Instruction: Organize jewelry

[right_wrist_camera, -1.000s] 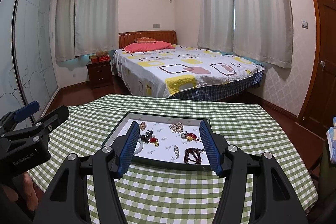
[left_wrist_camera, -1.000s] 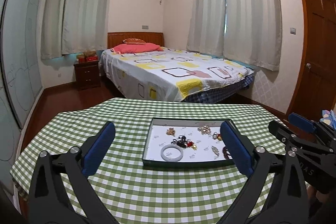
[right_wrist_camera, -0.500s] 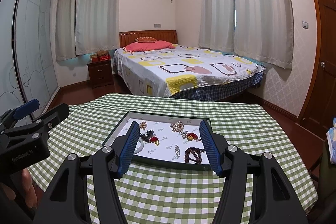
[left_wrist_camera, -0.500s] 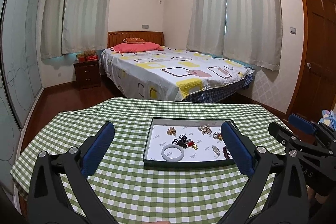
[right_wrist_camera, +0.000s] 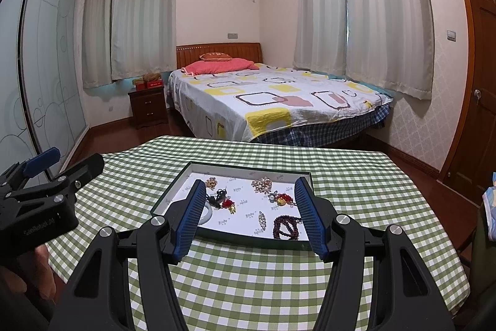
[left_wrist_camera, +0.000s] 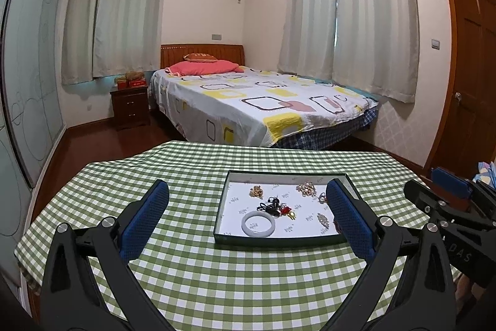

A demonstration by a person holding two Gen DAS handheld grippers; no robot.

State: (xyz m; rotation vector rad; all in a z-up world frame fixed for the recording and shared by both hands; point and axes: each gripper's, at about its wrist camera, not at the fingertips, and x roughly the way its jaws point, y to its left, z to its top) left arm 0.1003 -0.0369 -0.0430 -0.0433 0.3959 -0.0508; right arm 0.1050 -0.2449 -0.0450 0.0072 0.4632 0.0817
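Nothing on the table has moved since the earlier frames; the tray only sits a touch higher in the left wrist view, and both grippers hang where they were.

Behind everything, a bed (left_wrist_camera: 260,101) with a patterned sheet fills the far room. Nearer, the table (left_wrist_camera: 192,278) wears a green checked cloth. On it rests a dark-rimmed tray (left_wrist_camera: 272,241) with a white floor, holding all the jewelry.

Above the near cloth, the left gripper (left_wrist_camera: 248,219) hovers with its blue fingers spread wide and nothing between them. Just to the right, the right gripper (right_wrist_camera: 251,213) hovers short of the tray's near rim, fingers moderately apart and likewise empty.

Inside the tray, a white bangle (left_wrist_camera: 258,224) lies near the front left, a dark red bead bracelet (right_wrist_camera: 286,227) at the front right, a black-and-red tangle (left_wrist_camera: 277,207) mid-tray, and two gold clusters (left_wrist_camera: 305,189) toward the back.
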